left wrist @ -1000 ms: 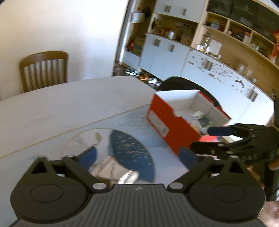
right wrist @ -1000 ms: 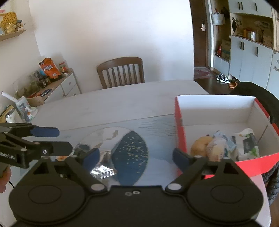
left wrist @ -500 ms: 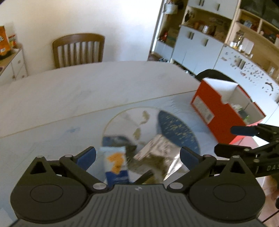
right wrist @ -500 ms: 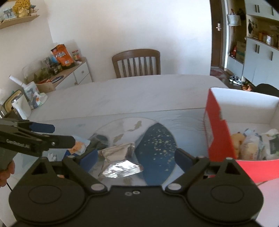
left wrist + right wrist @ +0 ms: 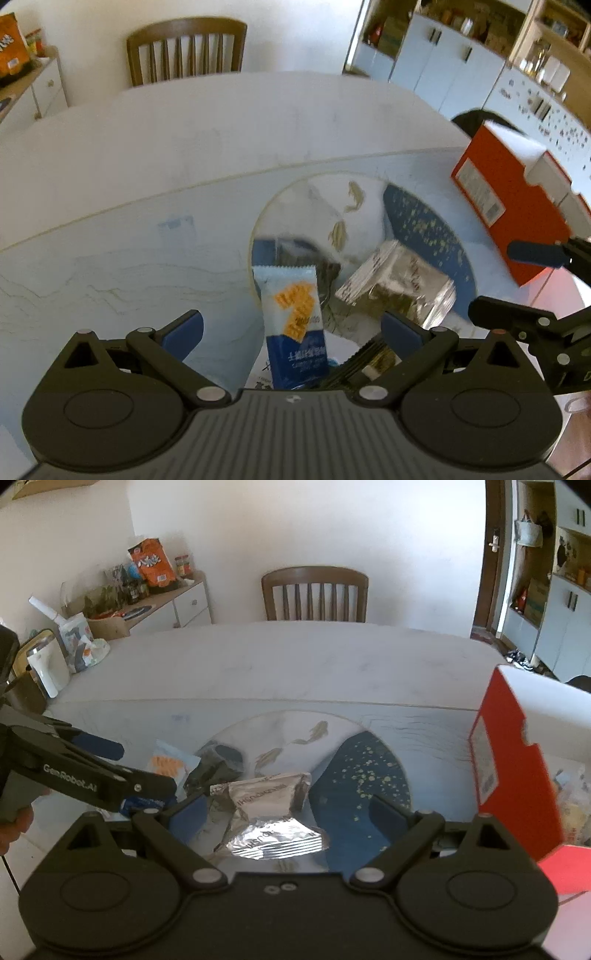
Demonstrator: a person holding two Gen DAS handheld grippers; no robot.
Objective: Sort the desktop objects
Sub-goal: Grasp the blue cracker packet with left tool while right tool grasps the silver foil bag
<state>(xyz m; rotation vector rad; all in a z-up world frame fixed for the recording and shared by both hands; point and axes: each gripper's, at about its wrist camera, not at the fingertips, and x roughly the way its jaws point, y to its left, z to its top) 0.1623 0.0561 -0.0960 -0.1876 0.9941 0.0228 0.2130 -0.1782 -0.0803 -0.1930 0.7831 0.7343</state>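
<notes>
Target for the left gripper (image 5: 291,326), fingers spread and empty: blue cracker packet (image 5: 293,325) near the mat's front edge. Right gripper (image 5: 288,812), likewise released, frames the foil pouch (image 5: 271,819). Descend square, pinch mid-pack; a dark wrapper probably overlaps it.

Bright daylight indoors, white wall (image 5: 295,524) washed out. Glare off the silver foil packet (image 5: 273,834) and pale desk (image 5: 221,122). Strong fisheye bending at the edges, dark corners in the right wrist view. Slight motion blur across both views, red box (image 5: 517,775) edges smeared
</notes>
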